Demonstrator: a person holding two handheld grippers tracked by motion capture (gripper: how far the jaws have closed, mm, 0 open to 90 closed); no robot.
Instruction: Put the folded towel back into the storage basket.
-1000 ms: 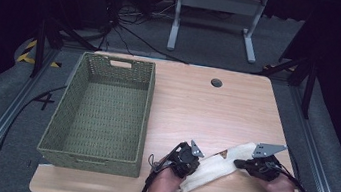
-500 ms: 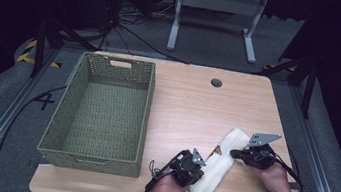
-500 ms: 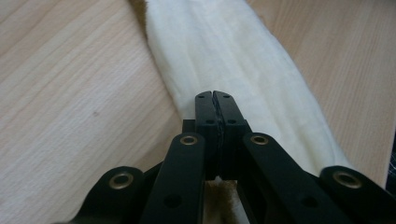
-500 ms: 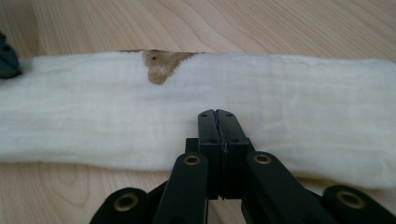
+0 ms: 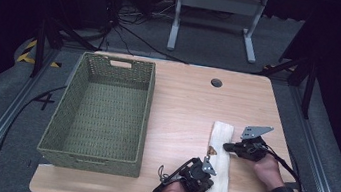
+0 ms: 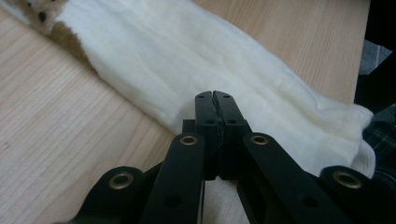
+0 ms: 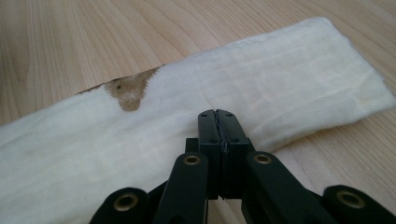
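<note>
While both of your grippers are clenched with nothing between the jaws, the folded cream cloth [image 5: 219, 166] lies as a long strip on the wooden table [image 5: 182, 103], right of the green woven basket [image 5: 100, 111]. Your left gripper [image 5: 206, 179] is at its near part, your right gripper [image 5: 226, 146] at its far part — both tips seem to press or nudge its edge, not to pinch it. To fold or shift it well, I think you should keep both tips low on the fabric and move them together. Watch the brown printed patch [image 7: 128, 91] — it marks the loose layer.
</note>
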